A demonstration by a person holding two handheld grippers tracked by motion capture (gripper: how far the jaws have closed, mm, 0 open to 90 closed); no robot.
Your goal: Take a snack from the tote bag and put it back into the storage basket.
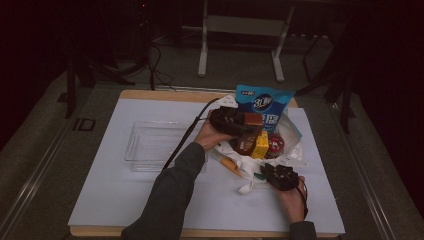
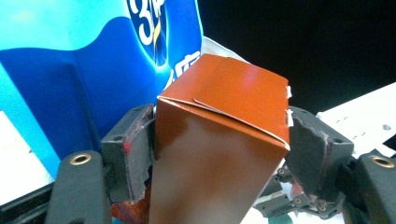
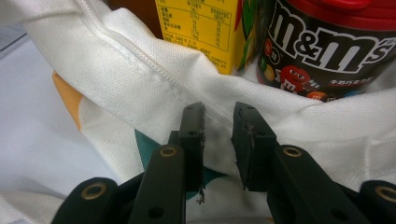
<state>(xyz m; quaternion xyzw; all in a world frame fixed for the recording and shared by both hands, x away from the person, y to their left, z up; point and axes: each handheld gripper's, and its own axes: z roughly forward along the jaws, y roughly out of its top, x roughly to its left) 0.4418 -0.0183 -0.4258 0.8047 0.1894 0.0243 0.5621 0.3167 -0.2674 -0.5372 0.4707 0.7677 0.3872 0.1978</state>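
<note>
While our left gripper (image 2: 219,154) clamps the brown box (image 2: 219,140) and the right gripper (image 3: 218,140) pinches the white bag (image 3: 140,79), a loose hold drops the box.

The dark tub (image 3: 322,51) with the red lid says "m&m's" in big white letters, with small round candy faces under it. The blue bag (image 2: 93,60) has a big white "3" and more signs that are too cut off to read. The yellow box (image 3: 201,28) has a table of tiny black print, too small to read.
</note>
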